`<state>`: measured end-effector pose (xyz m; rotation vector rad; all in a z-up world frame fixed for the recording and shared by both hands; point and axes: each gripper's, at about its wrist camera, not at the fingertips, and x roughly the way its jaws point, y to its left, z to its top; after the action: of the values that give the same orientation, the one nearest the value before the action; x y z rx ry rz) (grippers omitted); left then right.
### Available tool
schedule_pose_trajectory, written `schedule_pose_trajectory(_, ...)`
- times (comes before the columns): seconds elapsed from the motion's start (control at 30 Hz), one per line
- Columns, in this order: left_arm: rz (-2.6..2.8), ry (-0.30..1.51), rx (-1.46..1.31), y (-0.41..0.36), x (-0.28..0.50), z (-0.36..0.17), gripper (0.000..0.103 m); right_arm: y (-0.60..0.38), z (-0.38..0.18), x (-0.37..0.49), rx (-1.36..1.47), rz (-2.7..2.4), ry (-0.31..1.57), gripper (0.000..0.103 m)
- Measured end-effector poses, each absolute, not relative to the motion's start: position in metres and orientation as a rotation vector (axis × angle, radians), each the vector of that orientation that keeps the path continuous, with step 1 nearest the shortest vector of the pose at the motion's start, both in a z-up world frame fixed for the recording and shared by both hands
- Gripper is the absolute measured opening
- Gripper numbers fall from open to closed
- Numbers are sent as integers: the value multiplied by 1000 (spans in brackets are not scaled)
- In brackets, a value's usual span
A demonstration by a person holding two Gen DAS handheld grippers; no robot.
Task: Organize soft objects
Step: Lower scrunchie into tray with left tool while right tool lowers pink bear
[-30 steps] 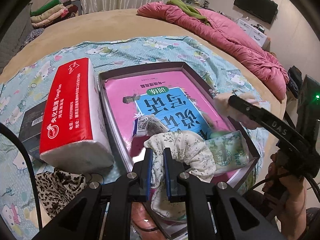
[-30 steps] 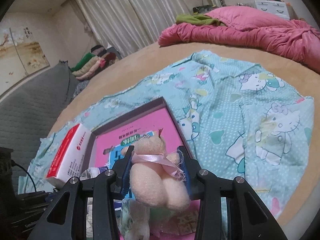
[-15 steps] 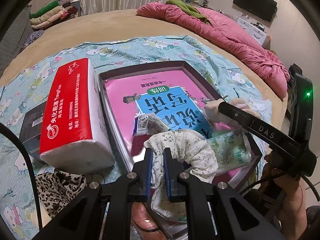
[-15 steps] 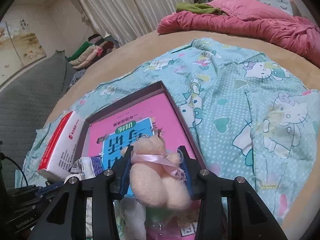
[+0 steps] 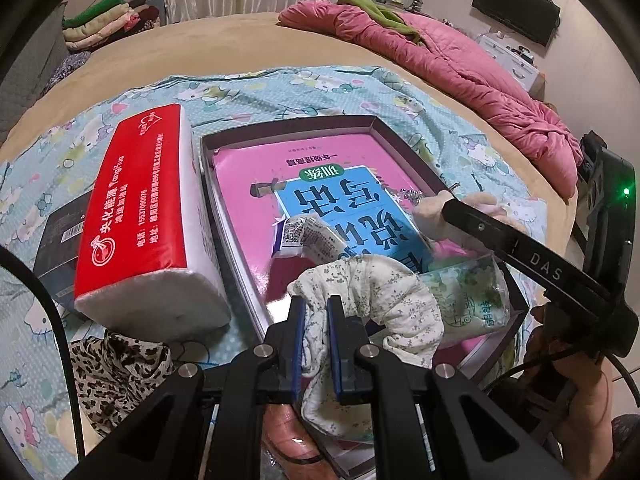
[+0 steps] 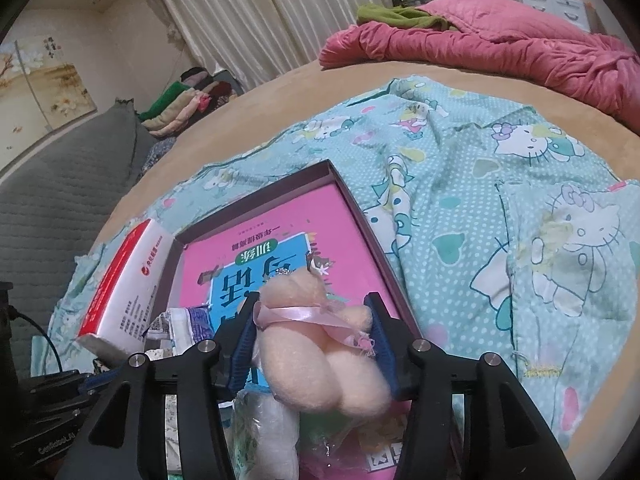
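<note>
Floral scrunchie point(image 5: 384, 296) in left gripper point(image 5: 316, 344), plush bear point(image 6: 320, 340) (pink ribbon) in right gripper point(image 6: 314, 344)

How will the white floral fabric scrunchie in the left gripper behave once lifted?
The white floral fabric scrunchie is probably floppy: it droops on both sides of the left gripper. It looks light for its size, and its gathered cloth seems unlikely to slip or roll.

A pink quilt point(image 5: 460, 64) is heaped at the far edge of a tan bed point(image 5: 224, 40). Folded clothes point(image 6: 180, 104) are stacked beside pale curtains point(image 6: 248, 20).
</note>
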<state>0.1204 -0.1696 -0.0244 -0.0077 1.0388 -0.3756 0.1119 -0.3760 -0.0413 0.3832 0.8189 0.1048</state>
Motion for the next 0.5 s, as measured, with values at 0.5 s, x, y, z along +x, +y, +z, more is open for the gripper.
schedule_pose_trajectory(0.5, -370, 1049, -47, -164, 121, -22, 14, -376, -20, 98, 332, 77, 728, 70)
